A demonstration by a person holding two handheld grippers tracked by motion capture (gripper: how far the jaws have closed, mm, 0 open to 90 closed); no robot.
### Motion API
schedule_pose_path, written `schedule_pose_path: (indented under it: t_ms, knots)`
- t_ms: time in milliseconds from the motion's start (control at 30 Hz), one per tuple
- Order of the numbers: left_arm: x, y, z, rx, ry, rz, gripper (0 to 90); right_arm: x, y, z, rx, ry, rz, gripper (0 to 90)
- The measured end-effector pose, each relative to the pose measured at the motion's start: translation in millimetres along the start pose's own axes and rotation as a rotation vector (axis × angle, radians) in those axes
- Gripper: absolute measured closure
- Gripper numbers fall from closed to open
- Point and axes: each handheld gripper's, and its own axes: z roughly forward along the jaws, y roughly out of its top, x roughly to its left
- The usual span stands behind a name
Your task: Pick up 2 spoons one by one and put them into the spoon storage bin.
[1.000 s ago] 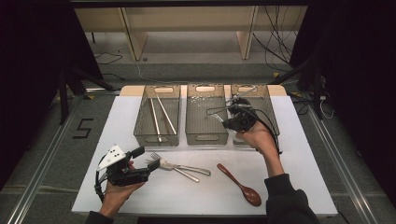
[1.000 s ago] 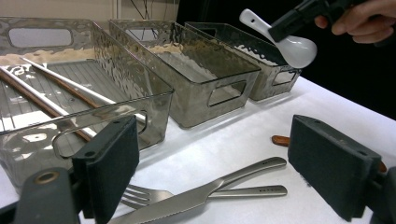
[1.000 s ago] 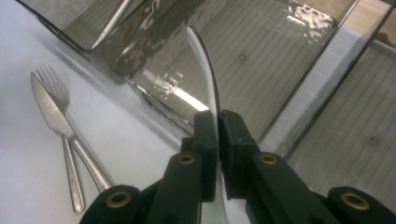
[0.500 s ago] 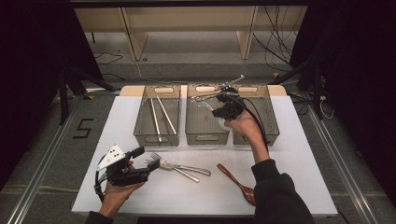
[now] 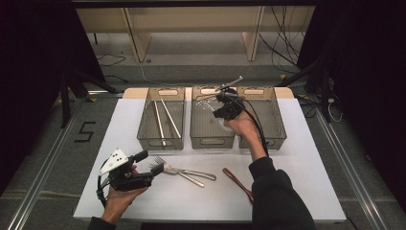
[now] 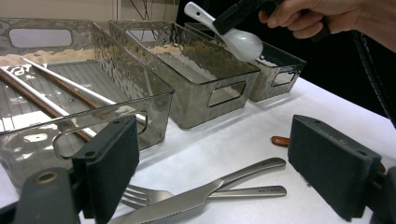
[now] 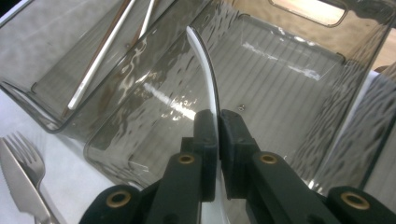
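Note:
My right gripper (image 7: 217, 116) is shut on the handle of a white ceramic spoon (image 7: 205, 60) and holds it in the air over the middle clear bin (image 5: 212, 141). The spoon's bowl (image 6: 243, 44) hangs above that bin's near end in the left gripper view. My left gripper (image 5: 149, 163) rests near the table's front left, open, with nothing between its pads. Its jaws point at a steel fork (image 5: 165, 166) and knife (image 5: 194, 173) lying crossed on the white table, also seen as fork (image 6: 144, 196) and knife (image 6: 205, 191).
Two chopsticks (image 5: 165, 117) lie in the left bin (image 5: 158, 142). A third bin (image 5: 275, 129) stands to the right. A brown wooden spoon (image 5: 237, 182) lies on the table beside my right sleeve. The table's edges drop to a dark floor.
My right hand has carried the white spoon left and farther back, from above the right bin to above the middle bin. The left hand has stayed put.

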Motion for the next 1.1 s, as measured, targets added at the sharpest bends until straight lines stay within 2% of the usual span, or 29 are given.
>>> schedule_pose_path:
  t_ms: [467, 800, 933, 1100]
  knots:
    - [0.3, 0.0, -0.1, -0.002, -0.002, -0.002, 16.2, -0.4, -1.8, 21.0, 0.021, -0.008, 0.006, 86.1]
    - [0.7, 0.0, -0.2, -0.003, -0.002, -0.003, 16.2, -2.4, -11.2, 34.2, 0.058, -0.014, 0.015, 85.0]
    - [0.5, 0.0, -0.1, -0.002, -0.001, -0.003, 16.2, -2.8, -11.6, 33.2, 0.053, -0.008, 0.016, 81.6]
    - [0.7, 0.0, -0.2, -0.002, -0.002, -0.004, 16.2, -2.6, -11.2, 26.1, 0.043, 0.005, 0.012, 72.8]
